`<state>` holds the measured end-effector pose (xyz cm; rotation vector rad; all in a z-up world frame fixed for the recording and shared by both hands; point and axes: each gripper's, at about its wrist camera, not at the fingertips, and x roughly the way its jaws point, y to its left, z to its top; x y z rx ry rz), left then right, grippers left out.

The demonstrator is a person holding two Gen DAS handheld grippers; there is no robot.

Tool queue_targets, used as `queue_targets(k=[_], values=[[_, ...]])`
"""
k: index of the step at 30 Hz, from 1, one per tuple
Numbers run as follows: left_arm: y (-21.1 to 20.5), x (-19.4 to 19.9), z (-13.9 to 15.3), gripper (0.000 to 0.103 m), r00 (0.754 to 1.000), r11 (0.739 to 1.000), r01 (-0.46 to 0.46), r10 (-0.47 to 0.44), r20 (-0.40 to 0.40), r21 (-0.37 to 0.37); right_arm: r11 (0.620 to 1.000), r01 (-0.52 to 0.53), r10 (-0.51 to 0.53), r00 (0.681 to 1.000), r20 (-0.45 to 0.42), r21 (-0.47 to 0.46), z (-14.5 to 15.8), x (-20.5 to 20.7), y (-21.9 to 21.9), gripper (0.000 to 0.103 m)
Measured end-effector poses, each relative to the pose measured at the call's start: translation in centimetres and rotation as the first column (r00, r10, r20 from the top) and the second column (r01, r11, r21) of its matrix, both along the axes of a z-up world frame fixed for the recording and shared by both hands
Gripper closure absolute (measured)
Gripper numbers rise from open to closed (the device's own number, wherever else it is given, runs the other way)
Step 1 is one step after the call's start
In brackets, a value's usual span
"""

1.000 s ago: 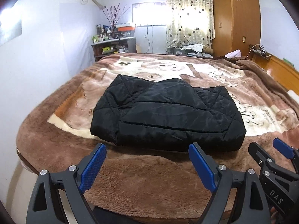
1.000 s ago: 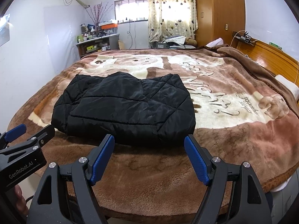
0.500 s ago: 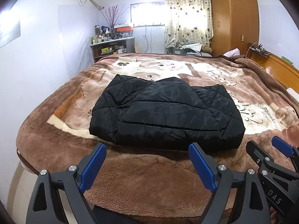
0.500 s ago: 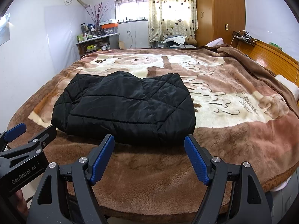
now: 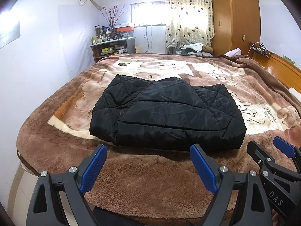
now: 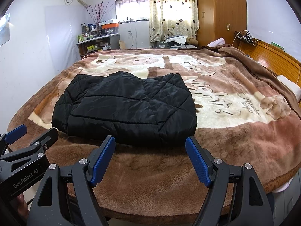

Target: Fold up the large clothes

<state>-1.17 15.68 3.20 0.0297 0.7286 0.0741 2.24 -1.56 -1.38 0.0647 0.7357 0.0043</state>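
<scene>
Your black quilted padded jacket [image 5: 165, 113] lies folded into a compact rectangle on the brown plush bed blanket [image 5: 150, 184] printed with cream bear figures and dark script. In your left wrist view it sits at twelve o'clock, just beyond your fingertips; in your right wrist view it lies toward eleven o'clock [image 6: 126, 109]. Its near folded edge runs level across the blanket, and the quilted side panels show at ten and two o'clock of the smoother top layer.

Your left gripper [image 5: 148, 165] stands with its blue-padded fingers wide apart, nothing between them, poised above bare blanket short of the jacket's near edge. Your right gripper [image 6: 150, 160] is likewise spread, empty, its left pad tip close before the jacket's near hem, without touching it. Each gripper shows in the other's view: the right at four o'clock of the left view [image 5: 267, 158], the left at eight o'clock of the right view [image 6: 28, 137].

At twelve o'clock, beyond the bed, hangs a heart-patterned curtain [image 5: 188, 17].
</scene>
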Motion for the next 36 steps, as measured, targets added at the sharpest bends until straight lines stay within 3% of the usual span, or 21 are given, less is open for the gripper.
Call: queue_targets(k=[36], values=[[-0.87,-0.23,-0.55,0.013,1.000,1.000,0.009,-0.009,-0.011,-0.007,1.000,0.001,-0.001,1.000,-0.008,0.002,-0.17,-0.29,-0.14,0.026]])
